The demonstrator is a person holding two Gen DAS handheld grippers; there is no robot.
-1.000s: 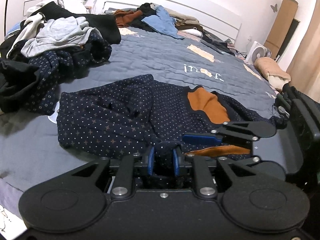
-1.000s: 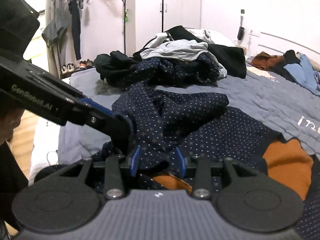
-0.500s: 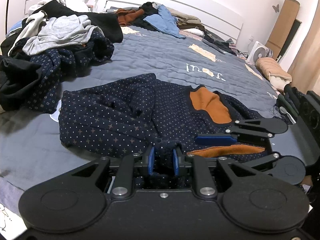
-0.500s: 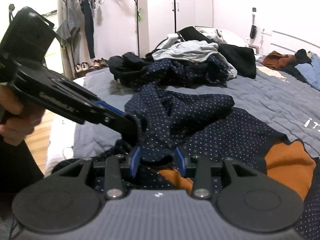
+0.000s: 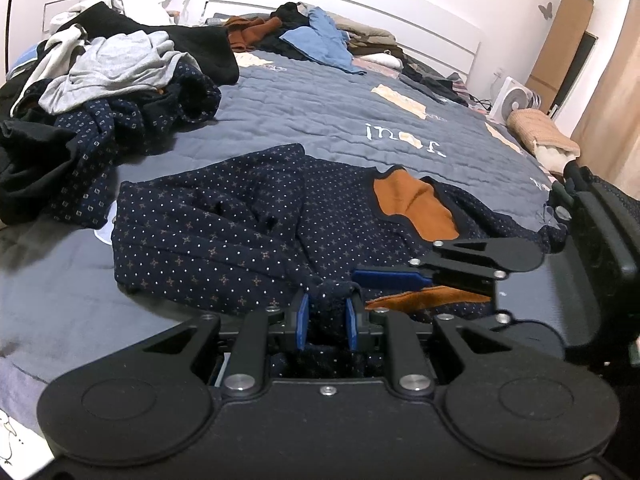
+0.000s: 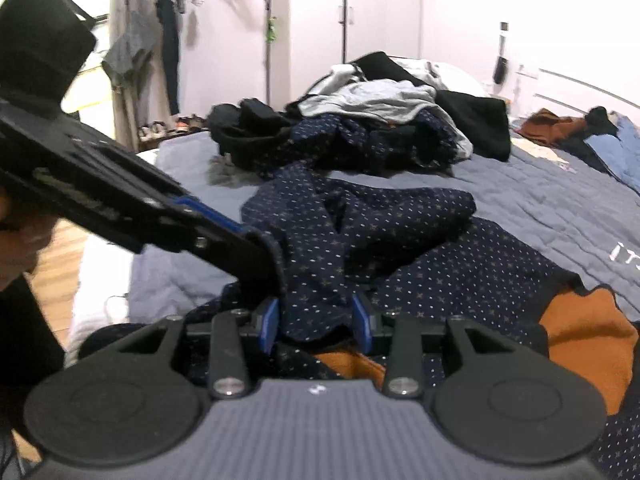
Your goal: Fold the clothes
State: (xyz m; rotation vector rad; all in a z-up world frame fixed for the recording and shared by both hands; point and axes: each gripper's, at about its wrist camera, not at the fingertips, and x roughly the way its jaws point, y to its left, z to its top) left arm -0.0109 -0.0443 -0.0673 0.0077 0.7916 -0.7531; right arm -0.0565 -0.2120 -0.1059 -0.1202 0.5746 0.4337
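On grey quilted bedspread (image 5: 328,120), your navy dotted top (image 5: 224,232) lies spread, orange lining showing at neck. Far left, unsorted clothes pile (image 5: 112,76). Your left gripper (image 5: 323,314) pinches bunched navy cuff. Your right gripper (image 6: 316,316) clamps thicker fold of same top, just beside left.
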